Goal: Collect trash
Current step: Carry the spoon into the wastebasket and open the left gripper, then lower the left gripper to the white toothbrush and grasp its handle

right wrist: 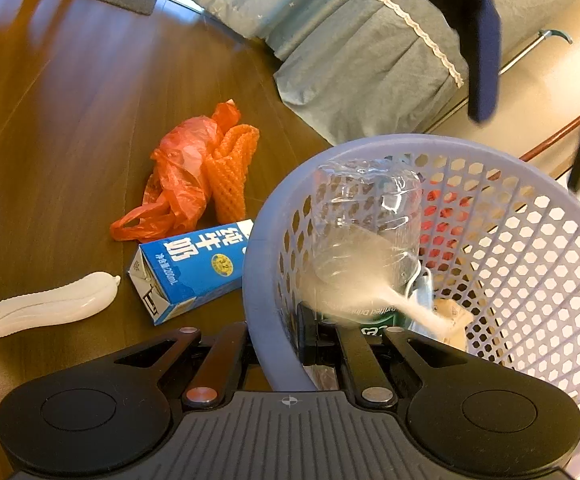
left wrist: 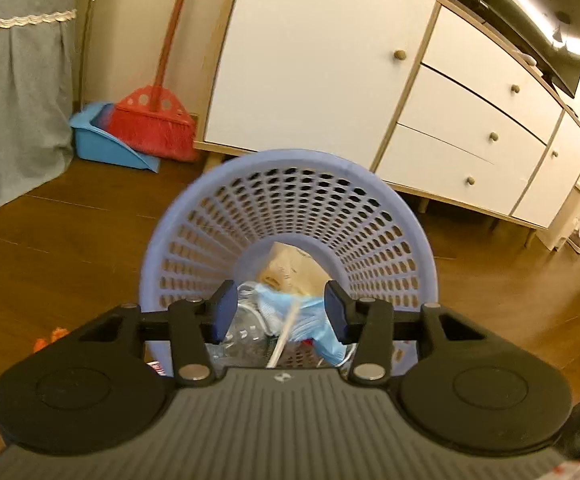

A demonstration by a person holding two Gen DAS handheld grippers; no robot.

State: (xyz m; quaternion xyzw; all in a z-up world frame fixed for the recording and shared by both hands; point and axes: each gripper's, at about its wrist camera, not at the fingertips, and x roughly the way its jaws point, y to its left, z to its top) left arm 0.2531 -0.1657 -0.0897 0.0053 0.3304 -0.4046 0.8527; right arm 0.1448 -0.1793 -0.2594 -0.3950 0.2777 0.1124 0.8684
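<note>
1. The left gripper [left wrist: 281, 312] is hovering over the mouth of the lilac mesh basket [left wrist: 290, 168], its blue-padded jaws standing wide apart and holding nothing
2. Inside the basket, a crumpled blue face mask [left wrist: 310, 316], a clear plastic bottle [left wrist: 245, 332], a brown paper scrap [left wrist: 290, 264] and a blurred white strip [left wrist: 285, 332] are lying together at the bottom
3. The right gripper [right wrist: 281, 332] is closing narrowly on the near rim of the basket [right wrist: 261, 320], one finger outside the wall and one inside
4. In the right wrist view the clear bottle [right wrist: 366, 216] is leaning against the inside wall of the basket, with a blurred white wisp [right wrist: 370, 280] in front of it
5. On the wooden floor [right wrist: 49, 120] just left of the basket, a blue milk carton [right wrist: 189, 268] is lying on its side, touching the basket wall
6. Beyond the carton, an orange plastic bag [right wrist: 177, 176] and an orange foam net [right wrist: 229, 176] are lying bunched together
7. A white wrapper [right wrist: 49, 308] is lying further left of the carton
</note>
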